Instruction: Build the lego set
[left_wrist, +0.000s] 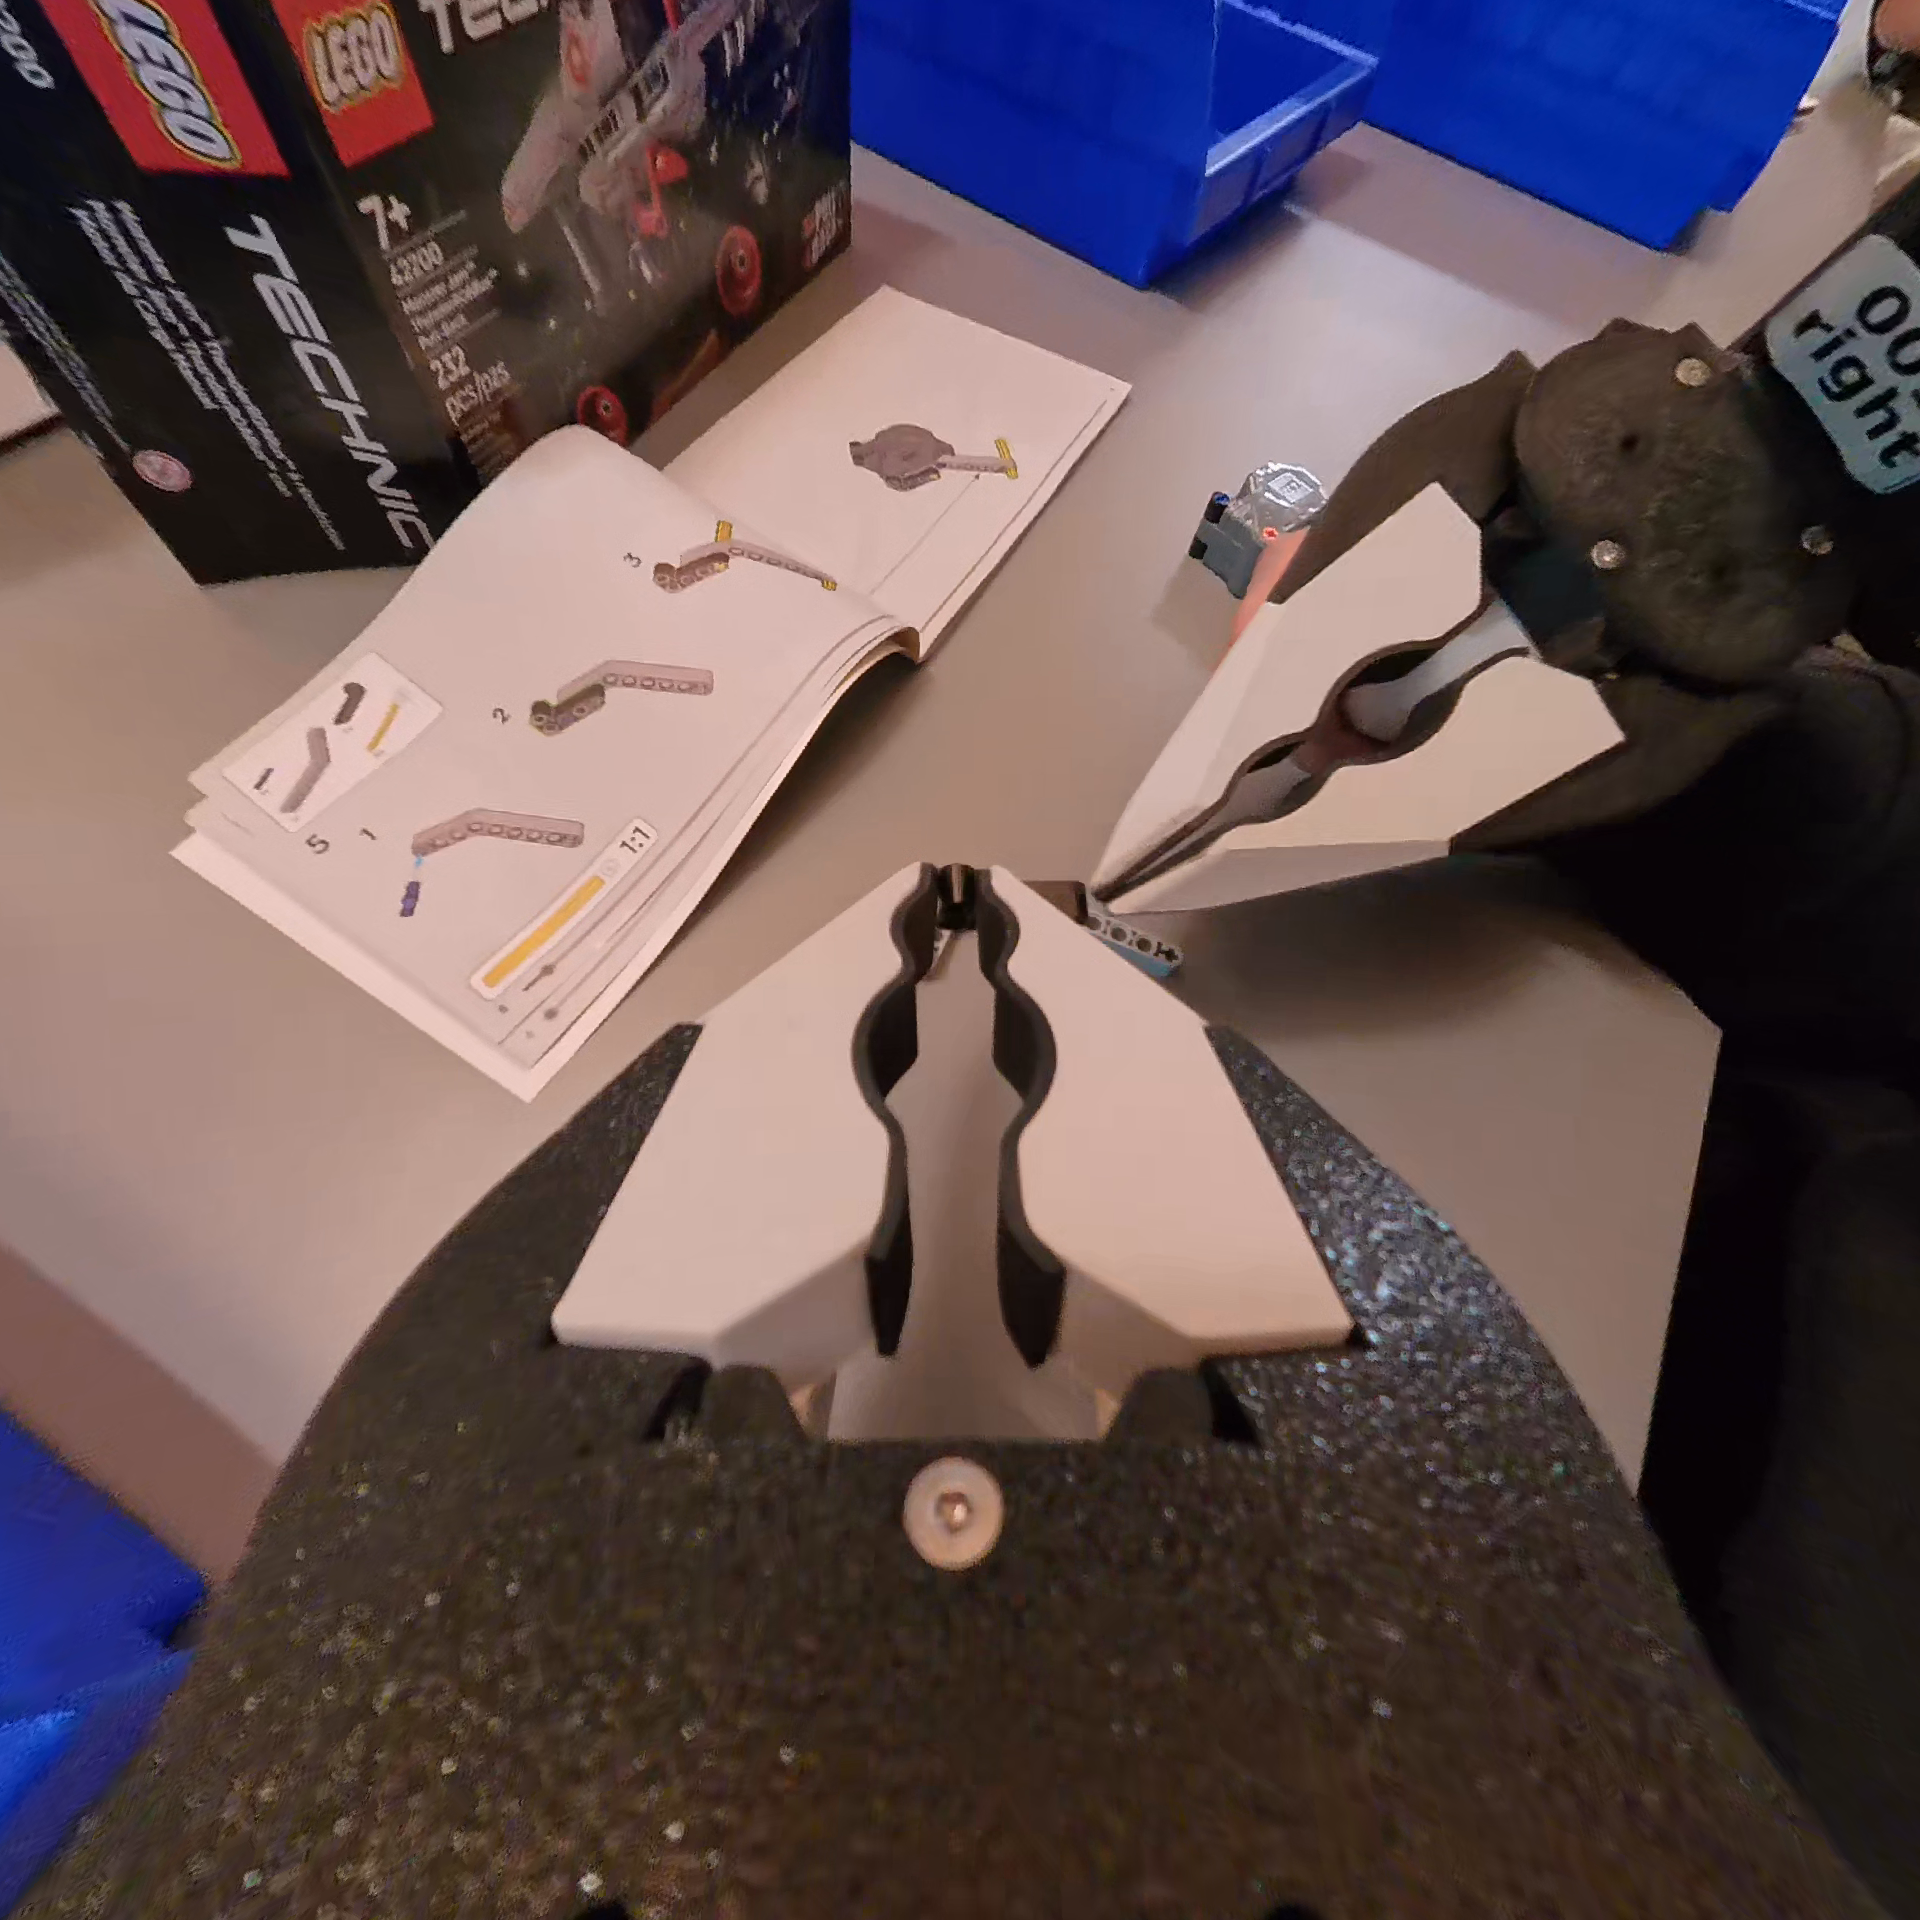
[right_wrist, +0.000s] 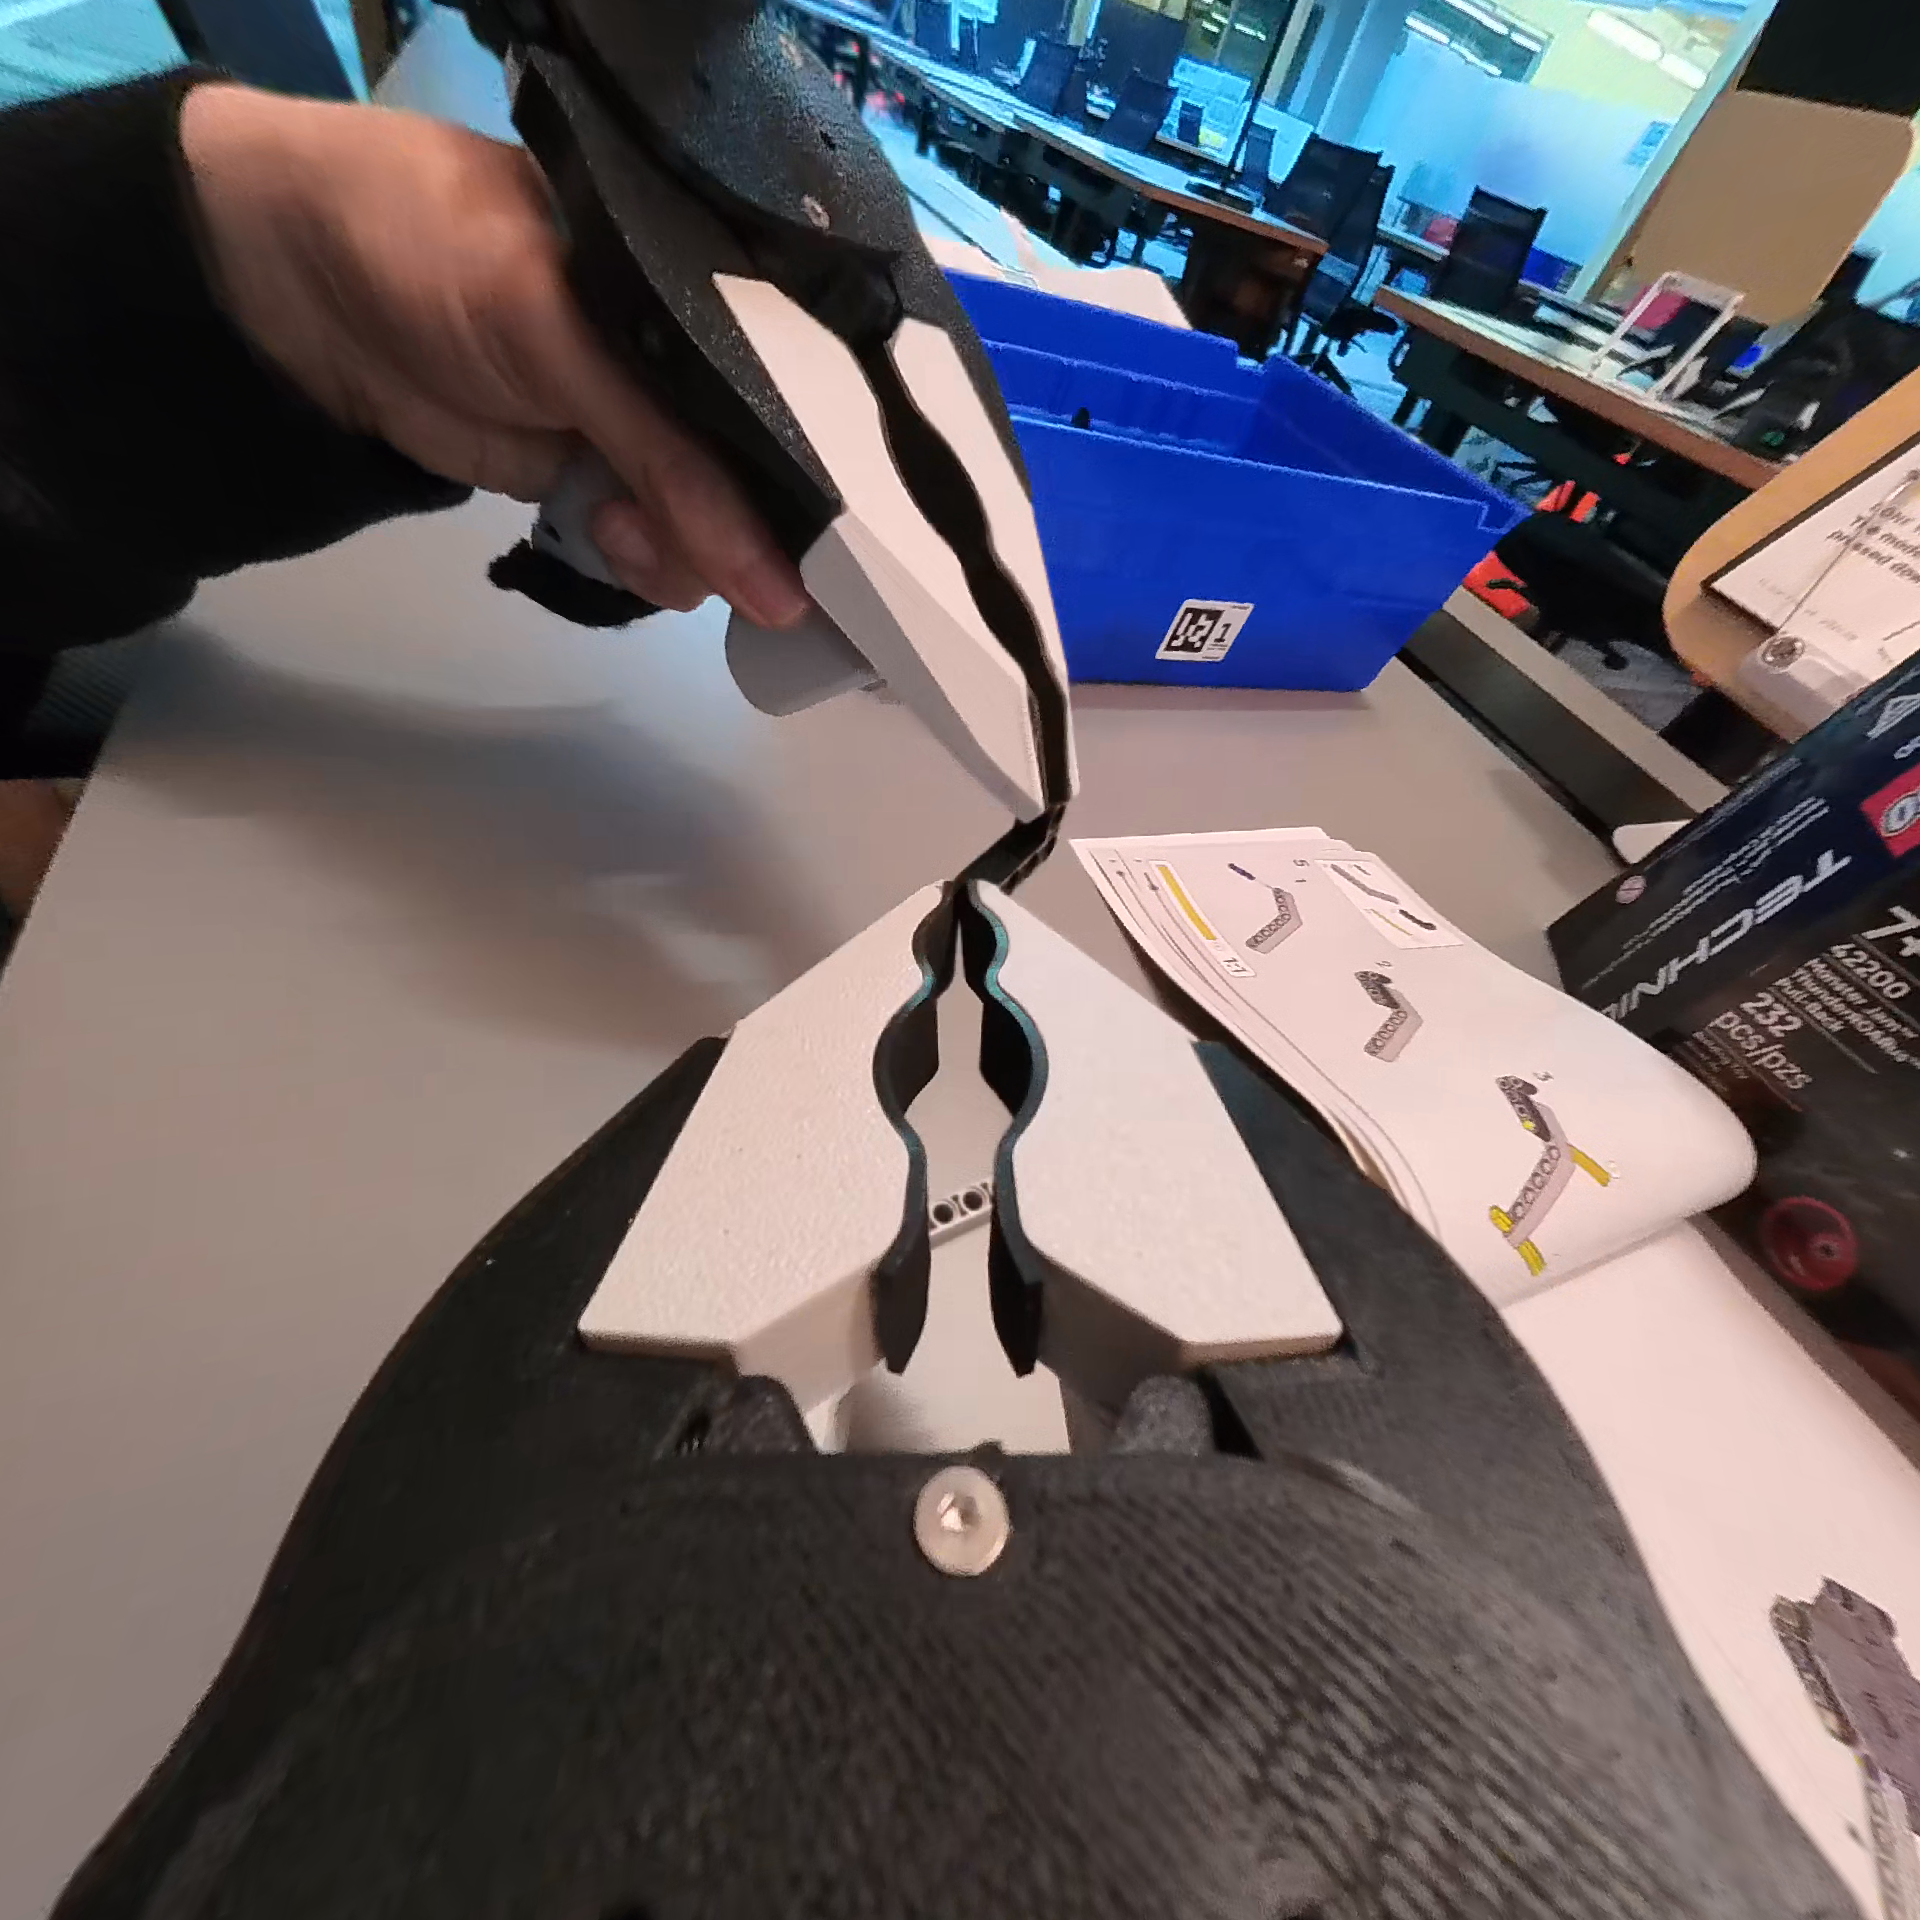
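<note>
both hand-held grippers closed at tip contact over the table

the left hand-held gripper (left_wrist: 954, 894) sits at the centre of the left wrist view, jaws narrow, tips pinched on a small dark lego piece (left_wrist: 951, 891); the kind of piece cannot be told. the right hand-held gripper (left_wrist: 1103, 891) enters from the right edge of that frame, jaws drawn together, tips down at a light grey lego beam (left_wrist: 1138, 940) with a row of holes. the beam lies just right of centre, low over the grey table (left_wrist: 260, 1143); contact with the table cannot be told.

in the right wrist view the beam (right_wrist: 958, 1214) shows through the gap between the right gripper's fingers, and the two grippers' tips meet at frame centre. a person's hand (right_wrist: 436, 343) at upper left grips the left gripper's handle.

the open instruction booklet (left_wrist: 582, 727) lies flat at centre left of the left wrist view. the black lego box (left_wrist: 343, 260) stands upright at upper left, just behind the booklet. blue bins (left_wrist: 1143, 135) stand along the top edge. a small grey assembly (left_wrist: 1252, 525) rests on the table at upper right, beside the right gripper.
</note>
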